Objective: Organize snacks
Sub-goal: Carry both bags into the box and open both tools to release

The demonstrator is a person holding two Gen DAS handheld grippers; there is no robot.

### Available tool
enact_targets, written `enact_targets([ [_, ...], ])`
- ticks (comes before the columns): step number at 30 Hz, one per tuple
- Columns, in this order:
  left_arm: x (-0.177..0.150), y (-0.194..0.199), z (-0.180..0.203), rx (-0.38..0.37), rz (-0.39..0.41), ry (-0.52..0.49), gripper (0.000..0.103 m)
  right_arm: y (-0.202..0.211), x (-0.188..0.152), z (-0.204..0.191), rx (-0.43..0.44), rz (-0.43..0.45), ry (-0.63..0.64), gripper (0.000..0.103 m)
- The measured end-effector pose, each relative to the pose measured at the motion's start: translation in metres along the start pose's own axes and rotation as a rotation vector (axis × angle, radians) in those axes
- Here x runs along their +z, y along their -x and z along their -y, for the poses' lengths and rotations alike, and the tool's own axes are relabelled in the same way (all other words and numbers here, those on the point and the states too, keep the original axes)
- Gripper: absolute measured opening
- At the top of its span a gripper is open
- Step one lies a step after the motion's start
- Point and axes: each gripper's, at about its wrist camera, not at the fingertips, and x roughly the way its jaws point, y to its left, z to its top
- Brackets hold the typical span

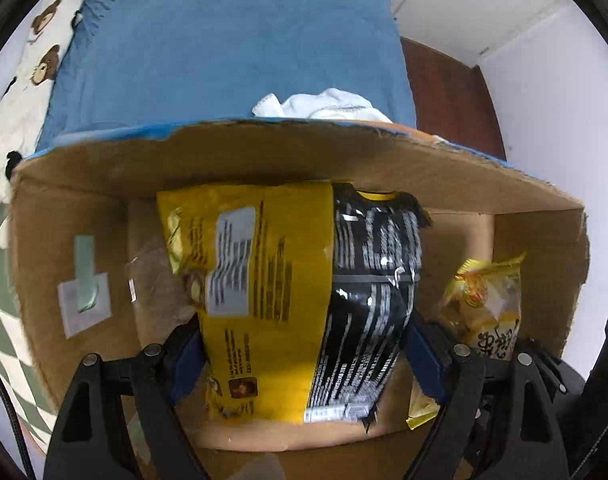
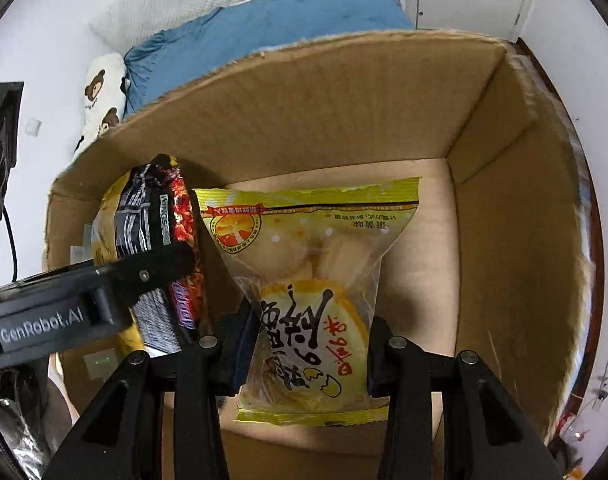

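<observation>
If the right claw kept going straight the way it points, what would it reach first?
Probably the brown cardboard box's floor: the right claw, gripping the yellow egg-cracker packet, points down into it. Depth unclear.

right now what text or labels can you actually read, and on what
"GenRobot.AI": on the left gripper, the black arm in the right wrist view.
"WINGSFOOD": partly legible, on the black and yellow packet.
Large Chinese characters on the yellow egg snack bag: upside down, not readable.
Fine print on both packets: blurred.
</observation>
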Motion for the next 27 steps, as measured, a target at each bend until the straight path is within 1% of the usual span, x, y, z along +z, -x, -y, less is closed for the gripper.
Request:
enact_targets([
  [1, 0.001, -0.003, 0.0, 0.006, -0.004, -0.001, 0.085, -0.003, 0.002, 0.0, 0.004, -0.008, -0.002, 0.047],
  [3, 0.002, -0.004, 0.001, 0.008, 0.005, -0.01, 0.089, -0.01, 0.006, 0.0, -0.003, -0.017, 0.003, 0.063],
  [4, 0.001, -0.003, 0.003, 0.027, 0.014, -0.014, 0.091, -0.012, 0.008, 0.002, -0.01, -0.016, 0.007, 0.083],
  [5, 0.002, -0.003, 0.003, 0.028, 0.017, -0.016, 0.097, -0.012, 0.01, 0.004, -0.013, -0.014, 0.01, 0.093],
  [11, -0.007, 0.012, 0.002, 0.022, 0.062, -0.026, 0.098, 0.003, 0.001, 0.001, -0.042, -0.001, 0.037, 0.093],
  [15, -0.022, 0.027, 0.004, 0.036, 0.12, -0.041, 0.098, 0.02, -0.02, -0.007, -0.053, 0.021, 0.051, 0.093],
  [17, -0.032, 0.039, 0.004, 0.048, 0.166, -0.044, 0.098, 0.03, -0.03, -0.01, -0.071, 0.049, 0.057, 0.093],
  [18, -0.039, 0.045, 0.005, 0.054, 0.19, -0.047, 0.098, 0.037, -0.034, -0.026, -0.075, 0.061, 0.053, 0.093],
  [23, -0.078, 0.079, 0.003, 0.087, 0.327, -0.049, 0.098, 0.07, -0.06, -0.028, -0.103, 0.153, 0.046, 0.093],
  [27, -0.111, 0.103, 0.005, 0.12, 0.413, -0.061, 0.098, 0.102, -0.091, -0.033, -0.112, 0.215, 0.054, 0.093],
])
